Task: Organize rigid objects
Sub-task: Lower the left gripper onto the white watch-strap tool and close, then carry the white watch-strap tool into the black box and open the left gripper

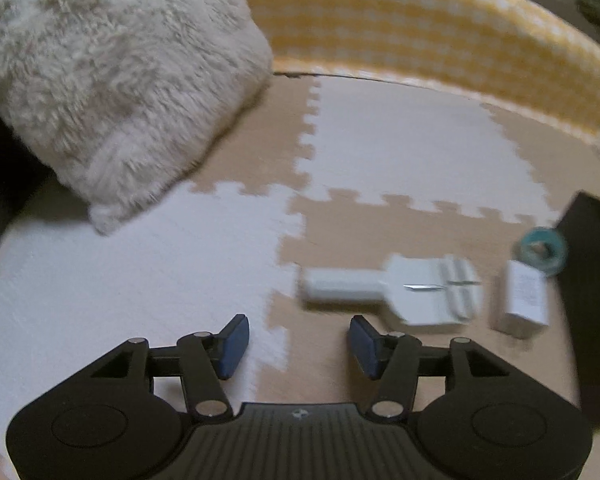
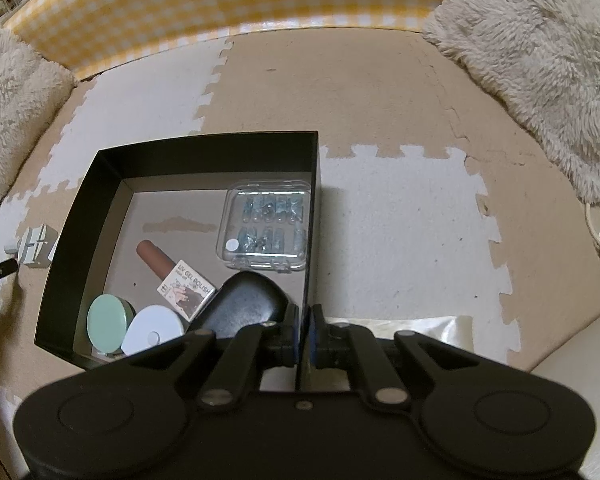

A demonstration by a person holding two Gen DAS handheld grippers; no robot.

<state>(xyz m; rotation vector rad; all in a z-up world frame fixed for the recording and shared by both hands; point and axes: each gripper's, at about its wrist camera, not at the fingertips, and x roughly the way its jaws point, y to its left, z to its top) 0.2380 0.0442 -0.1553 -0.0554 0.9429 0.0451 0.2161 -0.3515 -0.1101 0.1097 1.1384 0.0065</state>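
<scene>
My left gripper (image 1: 298,346) hangs open over the foam mat (image 1: 140,264), nothing between its blue pads. Ahead and to its right lie a white flat tool (image 1: 396,290), a small white box (image 1: 525,300) and a teal tape roll (image 1: 543,250), beside the black box (image 2: 204,144). My right gripper (image 2: 304,334) is clamped on that box's near right wall; inside sit a clear nail case (image 2: 266,226), a gel polish bottle (image 2: 172,276) and two round tins (image 2: 110,320).

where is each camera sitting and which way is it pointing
Left wrist: on the left gripper, angled down at the foam mat, white tool, small white box and tape roll; jaws open, empty.
Right wrist: on the right gripper, looking down into the black box; jaws shut on its wall.
Shared: white tool, black box, yellow checked border.
</scene>
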